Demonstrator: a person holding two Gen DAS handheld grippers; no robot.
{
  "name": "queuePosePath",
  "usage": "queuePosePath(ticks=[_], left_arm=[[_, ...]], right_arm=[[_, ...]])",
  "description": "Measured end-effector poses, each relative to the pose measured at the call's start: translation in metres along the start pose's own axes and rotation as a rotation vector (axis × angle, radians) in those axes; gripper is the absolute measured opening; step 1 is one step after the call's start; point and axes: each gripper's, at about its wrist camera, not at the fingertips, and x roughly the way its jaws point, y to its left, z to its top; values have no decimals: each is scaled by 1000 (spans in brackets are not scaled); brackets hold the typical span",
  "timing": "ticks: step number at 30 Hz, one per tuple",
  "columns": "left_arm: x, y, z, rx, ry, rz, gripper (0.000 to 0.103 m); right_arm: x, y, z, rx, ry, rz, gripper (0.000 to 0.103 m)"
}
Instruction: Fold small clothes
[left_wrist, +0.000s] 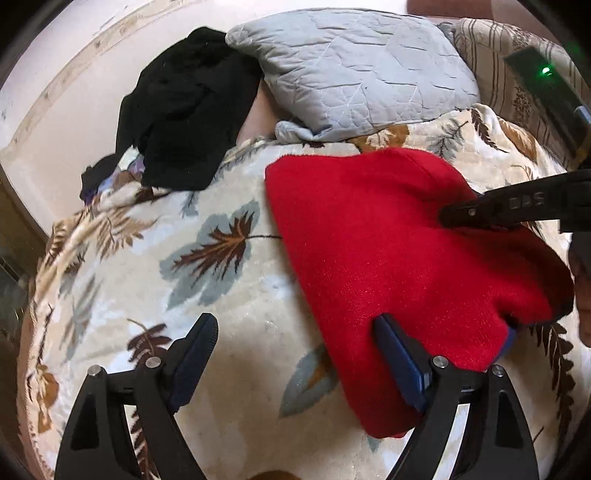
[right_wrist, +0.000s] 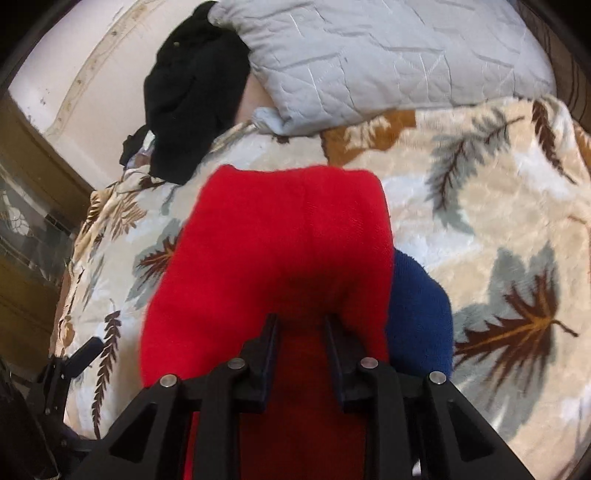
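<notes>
- Left hand-held gripper (left_wrist: 295, 350) wide, empty, beside red garment (left_wrist: 388, 258).
- Right hand-held gripper (right_wrist: 301, 332) narrow, pinching red fabric.
- Risk: fold slipping toward six o'clock, plush blanket (left_wrist: 184, 258) dragging.

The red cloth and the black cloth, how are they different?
The red cloth lies spread flat on the blanket; the black cloth sits crumpled in a heap. The red cloth lies close to both grippers; the black cloth lies far off, beside the grey pillow. Red looks fuzzy; black is too dark to tell. Both rest on the bed.
</notes>
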Motion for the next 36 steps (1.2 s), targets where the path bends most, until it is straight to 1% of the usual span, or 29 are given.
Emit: queuePosePath(ticks=[3,7,10,12,14,17,19,22,36], left_arm=[[1,2,-1,-15,10,-4,87],[-2,-1,-3,-8,8,4,87],[-1,-1,-3,-8,7,7,87],[0,-1,-4,-12,9,3,87],[1,-1,-4,-13,11,-3,88],[3,-1,-4,-16,8,-6,88],[3,0,-4,-20,10,-10,89],[4,1,-4,-29,11,-13,89],[3,0,-5,-28,7,-9,89]], right_arm=[[-10,3,-7,-19,7,6,29],[-34,11,-21,-78,4,20,29],[-47,14,-32,-110,8,5,29],[-42,9,-37,-108,49,5,29],[-26,-3,-41,-77,102,22,29],[-23,-14,-39,-36,108,76,29],[-22,-16,-40,-29,108,84,29],[-23,-12,-41,-56,99,68,29],[-22,-11,-41,-60,92,62,29]])
